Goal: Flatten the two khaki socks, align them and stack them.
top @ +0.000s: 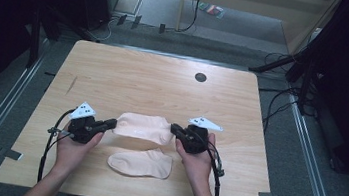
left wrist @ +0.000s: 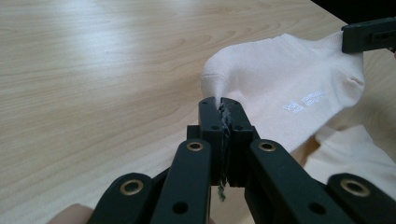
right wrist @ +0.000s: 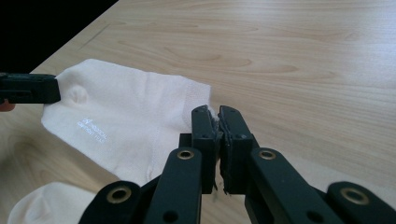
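Observation:
A pale peach sock hangs stretched between both grippers, a little above the wooden table. My left gripper is shut on the sock's left end; its jaws pinch the fabric edge. At the other end, my right gripper is shut on the same sock, clamping its edge. A second, matching sock lies flat on the table just in front of the held one, between the two hands, and its edge shows low in the left gripper view and the right gripper view.
A small dark round grommet sits in the table's far right part. Dark stands and cables crowd the floor around the table. The table's front edge is close under the forearms.

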